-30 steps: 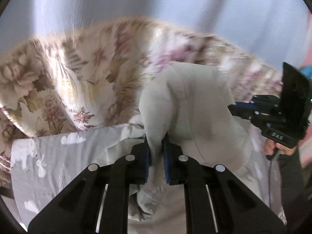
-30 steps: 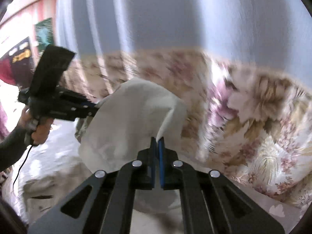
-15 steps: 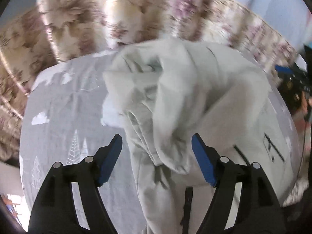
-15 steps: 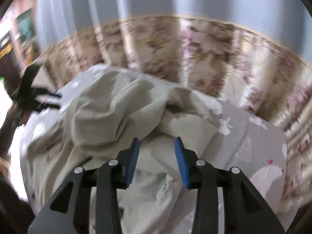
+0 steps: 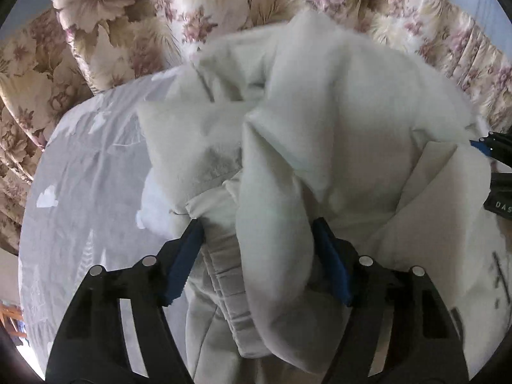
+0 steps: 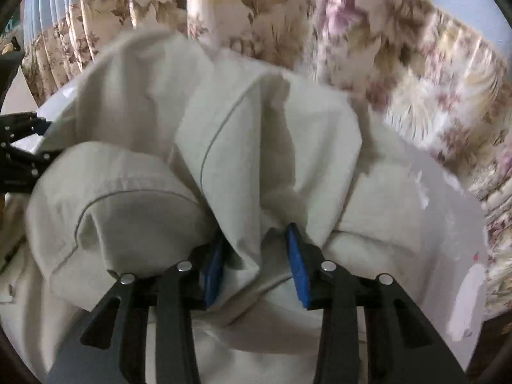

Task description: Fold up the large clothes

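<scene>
A large cream-white garment (image 5: 320,134) lies bunched in loose folds on a grey printed sheet (image 5: 83,192). My left gripper (image 5: 256,256) is open, its blue pads (image 5: 185,256) wide apart, with a fold of the garment lying between them. The garment fills the right wrist view (image 6: 224,160) too, seams showing. My right gripper (image 6: 256,256) is open, with a hanging fold of cloth between its blue pads (image 6: 297,265). The right gripper also shows at the right edge of the left wrist view (image 5: 492,150). The left gripper shows at the left edge of the right wrist view (image 6: 22,137).
A floral curtain (image 5: 112,32) hangs close behind the sheet-covered surface and also shows in the right wrist view (image 6: 416,64). The grey sheet (image 6: 448,224) shows bare at the right, with its edge near the curtain.
A second ago both grippers were shut on the garment and held it up. They have since opened and the garment has dropped onto the sheet in a heap. Both grippers have moved down close to it.
</scene>
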Tool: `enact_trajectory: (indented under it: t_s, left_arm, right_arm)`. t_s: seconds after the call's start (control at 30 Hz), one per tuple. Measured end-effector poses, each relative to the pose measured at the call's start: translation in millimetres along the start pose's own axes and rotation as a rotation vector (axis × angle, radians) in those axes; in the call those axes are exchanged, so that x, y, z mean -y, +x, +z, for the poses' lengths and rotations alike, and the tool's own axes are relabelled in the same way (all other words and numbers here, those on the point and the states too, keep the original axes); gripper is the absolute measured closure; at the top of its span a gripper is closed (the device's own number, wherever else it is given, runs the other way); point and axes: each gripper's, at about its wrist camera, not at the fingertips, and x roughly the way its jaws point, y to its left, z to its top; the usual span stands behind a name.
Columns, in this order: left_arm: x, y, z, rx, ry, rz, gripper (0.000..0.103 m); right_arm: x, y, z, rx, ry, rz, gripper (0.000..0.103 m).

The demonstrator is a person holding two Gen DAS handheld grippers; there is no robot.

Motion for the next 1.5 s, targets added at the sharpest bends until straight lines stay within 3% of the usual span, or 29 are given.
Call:
enact_trajectory:
  t_s: [0.13,0.2,0.3,0.33,0.37,0.43,0.5,0.53,0.63,0.73,0.8,0.9,1.03,1.1,1.17,1.23,1.33,1.4,1.43,1.47,1.5]
  left_arm:
    - [9,7,4,0.027,0.025,0.086,0.024]
    - [7,0,4,0.022,0.018,0.088,0.024]
    - [1,-38,-11,0.055,0.007,0.095,0.023]
    - [-2,-53,-18,0.084,0.004,0.098,0.013]
    - [-8,-78,-29,0.13,-0.012,0.101,0.003]
    - [-17,-111,-48,0.198,-0.042,0.096,0.003]
    - [-25,-142,-72,0.248,-0.069,0.092,0.003]
    - [-27,-152,-83,0.267,-0.077,0.096,0.003]
    - [-32,-171,-114,0.298,-0.099,0.142,0.003]
    - [-37,-168,-143,0.258,-0.125,0.136,0.003]
    - [-40,-154,-159,0.192,-0.145,0.109,0.003]
    - [-38,-137,-182,0.119,-0.158,0.062,0.003]
    - [-32,-128,-196,0.085,-0.156,0.019,0.003]
    - [-25,-123,-197,0.077,-0.139,0.002,0.003]
    - [-16,-115,-196,0.052,-0.124,-0.032,0.003]
    - [-5,-107,-194,0.029,-0.112,-0.073,0.003]
    - [8,-104,-191,0.028,-0.078,-0.071,0.006]
    - [11,-108,-189,0.014,-0.078,-0.107,0.022]
    - [11,-112,-188,0.006,-0.079,-0.129,0.05]
    - [10,-114,-187,0.0,-0.086,-0.15,0.079]
    - [5,-122,-187,-0.015,-0.119,-0.231,0.087]
  right_arm:
    - [-15,1,1,0.013,-0.063,-0.1,0.066]
    - [-7,-18,1,0.025,-0.011,-0.065,0.066]
    - [8,-81,-16,0.161,0.079,0.015,0.061]
    - [11,-119,-30,0.244,0.098,0.015,0.047]
    - [13,-140,-38,0.29,0.111,0.004,0.026]
    - [13,-199,-72,0.42,0.157,-0.019,0.017]
    - [10,-233,-100,0.498,0.179,-0.012,0.01]
    - [8,-247,-117,0.53,0.193,-0.021,0.001]
    - [6,-261,-158,0.57,0.268,-0.095,0.002]
    - [13,-254,-190,0.57,0.401,-0.201,0.002]
    - [22,-244,-204,0.538,0.459,-0.192,0.002]
    - [33,-222,-217,0.398,0.537,-0.187,0.002]
    - [28,-214,-241,0.316,0.54,-0.122,0.003]
    - [22,-205,-250,0.26,0.523,-0.099,0.008]
    - [17,-192,-256,0.187,0.51,-0.102,0.042]
    - [16,-179,-263,0.135,0.523,-0.077,0.057]
    - [15,-164,-271,0.088,0.511,-0.063,0.057]
    - [16,-164,-268,0.071,0.513,-0.023,0.061]
    - [16,-164,-266,0.08,0.514,0.038,0.093]
    - [16,-167,-261,0.101,0.513,0.089,0.097]
    - [14,-172,-257,0.125,0.498,0.126,0.097]
